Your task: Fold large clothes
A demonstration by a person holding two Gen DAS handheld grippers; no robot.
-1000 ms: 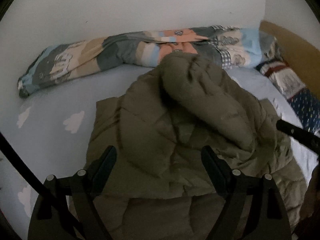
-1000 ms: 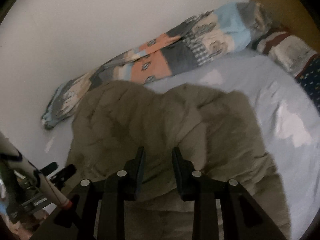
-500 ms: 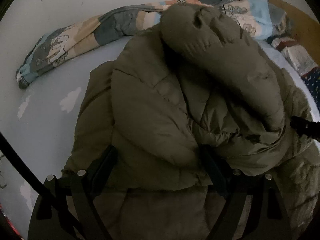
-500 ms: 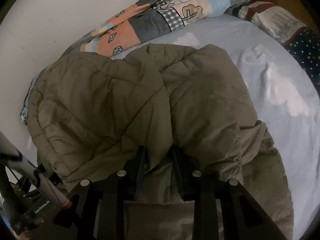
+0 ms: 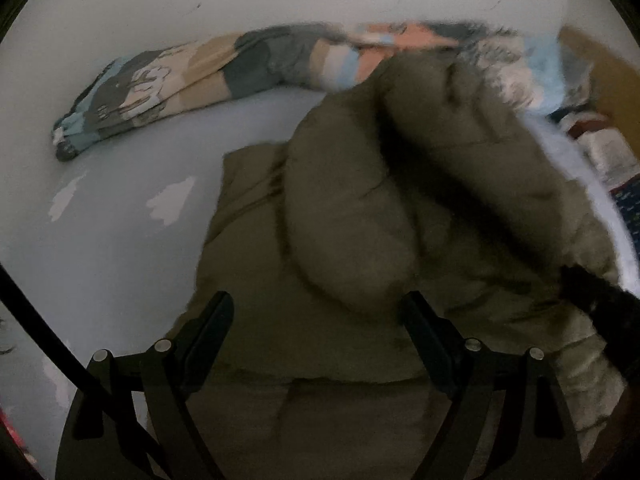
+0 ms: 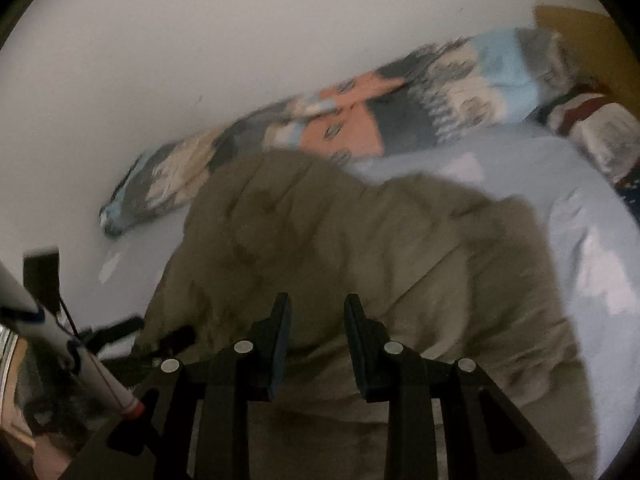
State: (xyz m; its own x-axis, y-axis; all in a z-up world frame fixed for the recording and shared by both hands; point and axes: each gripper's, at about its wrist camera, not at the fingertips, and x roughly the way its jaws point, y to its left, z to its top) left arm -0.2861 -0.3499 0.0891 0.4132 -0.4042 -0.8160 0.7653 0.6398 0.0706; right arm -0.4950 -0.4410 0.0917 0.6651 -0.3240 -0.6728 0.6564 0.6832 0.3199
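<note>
An olive-green puffer jacket (image 5: 392, 232) lies bunched on a pale blue bed sheet (image 5: 120, 248); it also fills the middle of the right wrist view (image 6: 360, 240). My left gripper (image 5: 316, 312) is open, its fingers wide apart on either side of a fold of the jacket at the near edge. My right gripper (image 6: 314, 312) has its fingers close together with jacket fabric between them, shut on the jacket's near edge. The right gripper's dark tip (image 5: 600, 304) shows at the right of the left wrist view. Both views are blurred.
A rolled patchwork quilt (image 5: 240, 68) lies along the white wall behind the jacket, also in the right wrist view (image 6: 400, 120). Patterned pillows (image 6: 592, 128) and a wooden headboard (image 6: 580, 28) are at the right. A white pole and dark clutter (image 6: 60, 340) stand at the bed's left edge.
Half a second ago the jacket filled both views close up. Now both grippers have pulled back and the jacket sits lower and farther, with more sheet and wall showing.
</note>
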